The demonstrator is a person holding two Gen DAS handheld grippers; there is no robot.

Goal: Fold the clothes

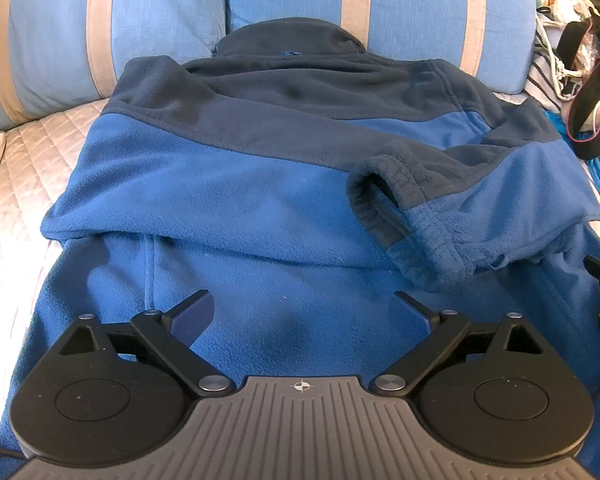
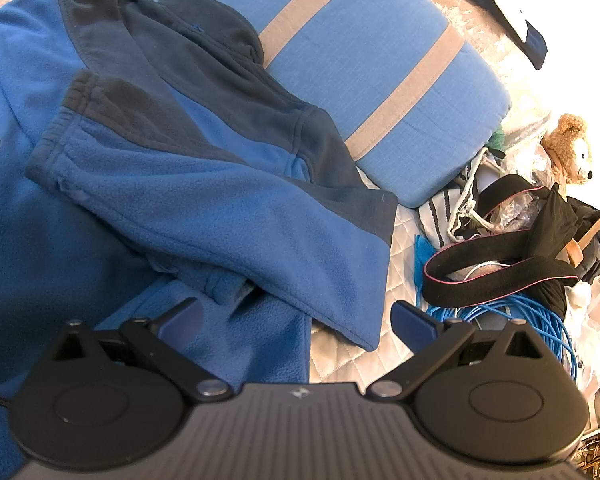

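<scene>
With both sets of fingers spread wide and empty, you bring the left gripper (image 1: 314,312) and right gripper (image 2: 296,318) down onto the hem of the two-tone blue fleece jacket (image 1: 228,200) (sleeves already crossed over its back) lying on the quilted bed (image 1: 40,152), and pinch both corners evenly before folding toward the collar.

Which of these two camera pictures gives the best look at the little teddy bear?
The right wrist view. The teddy bear sits in plain sight at the right edge, above a black bag in the clutter beside the bed. The left wrist view shows only a blurred tan patch in its top right corner, too unclear to identify.
</scene>
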